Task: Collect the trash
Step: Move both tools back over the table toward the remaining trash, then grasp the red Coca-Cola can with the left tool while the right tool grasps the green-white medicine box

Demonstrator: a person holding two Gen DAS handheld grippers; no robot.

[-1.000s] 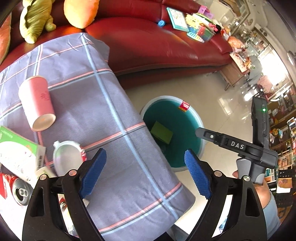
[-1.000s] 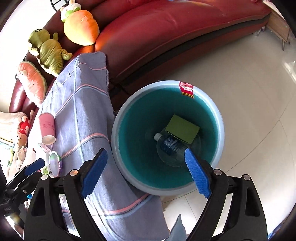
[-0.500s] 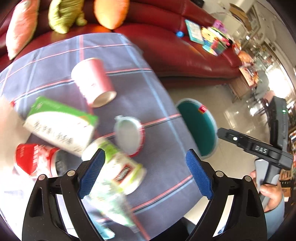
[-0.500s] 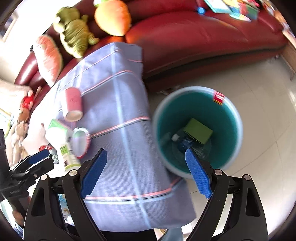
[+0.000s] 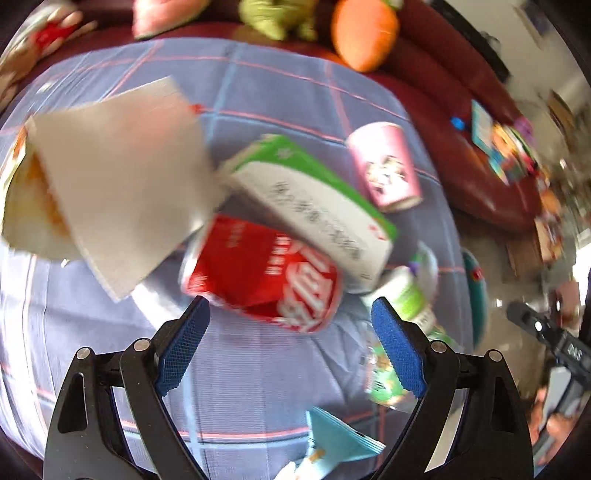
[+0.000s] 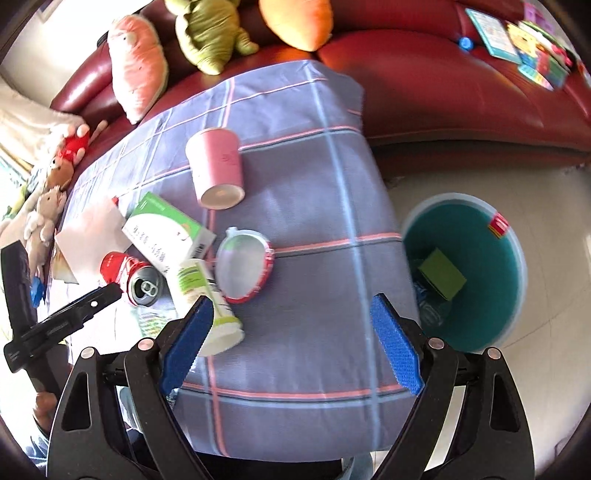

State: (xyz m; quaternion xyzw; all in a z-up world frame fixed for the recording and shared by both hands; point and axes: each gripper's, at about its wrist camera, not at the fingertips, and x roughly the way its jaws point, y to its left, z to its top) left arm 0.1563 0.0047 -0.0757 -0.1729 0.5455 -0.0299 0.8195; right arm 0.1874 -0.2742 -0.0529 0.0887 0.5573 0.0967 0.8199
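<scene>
Trash lies on a plaid cloth [image 6: 314, 173]: a pink paper cup [image 6: 216, 168] on its side, a green-and-white box [image 6: 166, 230], a red soda can [image 6: 129, 275], a white bottle with a green label [image 6: 205, 302], a round foil lid [image 6: 242, 264] and white paper [image 6: 92, 230]. The teal bin [image 6: 465, 273] stands on the floor to the right and holds a green box and a plastic bottle. My left gripper [image 5: 291, 347] hangs open just above the red can [image 5: 266, 273], nothing between its pads. My right gripper [image 6: 291, 343] is open over the cloth, empty.
A red sofa [image 6: 461, 92] runs behind the table, with plush toys [image 6: 210, 33] on the left and books [image 6: 517, 37] on the right. A blue folded paper [image 5: 340, 439] lies at the cloth's near edge. Pale tiled floor [image 6: 546, 369] surrounds the bin.
Both grippers swung left, away from the bin and over the cloth. The left one now hovers over the red can and the box; the bin slid toward the right edge of both views.
</scene>
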